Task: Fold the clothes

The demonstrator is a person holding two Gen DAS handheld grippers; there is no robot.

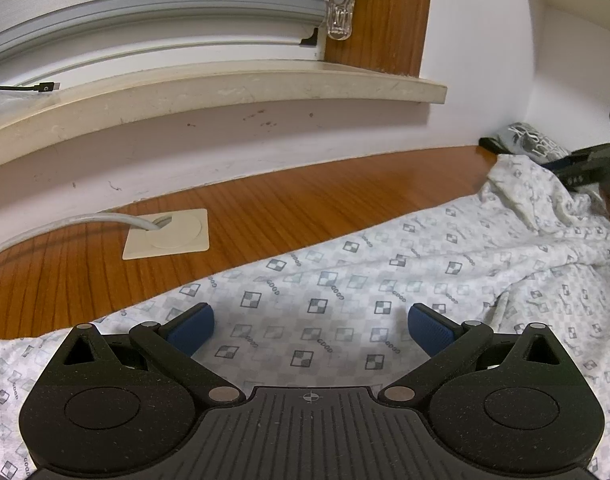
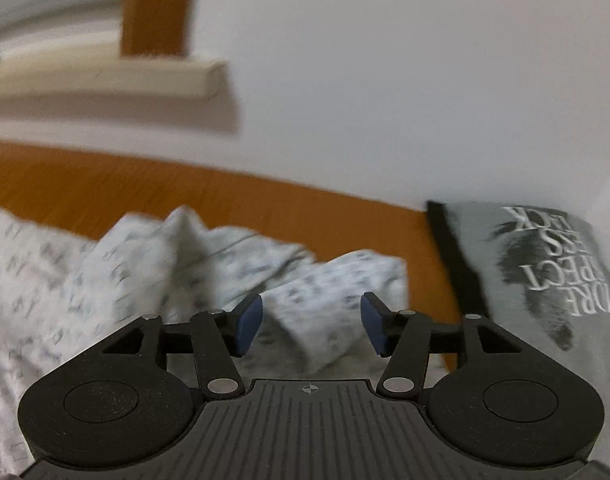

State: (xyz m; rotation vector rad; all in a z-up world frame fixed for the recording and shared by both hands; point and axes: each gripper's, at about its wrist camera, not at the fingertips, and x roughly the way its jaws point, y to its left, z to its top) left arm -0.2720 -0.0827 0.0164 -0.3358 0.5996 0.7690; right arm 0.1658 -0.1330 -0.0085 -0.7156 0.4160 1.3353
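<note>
One white patterned garment [image 1: 385, 280] spread rumpled on the wooden counter [image 1: 265, 200], one grey printed garment [image 2: 545, 272] beside it, left gripper [image 1: 311, 326] jaws wide open, right gripper [image 2: 311, 324] jaws open around a fabric fold.

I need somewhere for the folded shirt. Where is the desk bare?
Bare wood runs between the patterned shirt and the wall, right of the cable grommet plate. The far right corner is crowded by bunched fabric and a grey printed garment.

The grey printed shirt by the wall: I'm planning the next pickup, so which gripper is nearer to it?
Right. The right gripper is open over the patterned garment, just beside the grey printed shirt. The left gripper hovers open farther along that garment.
</note>
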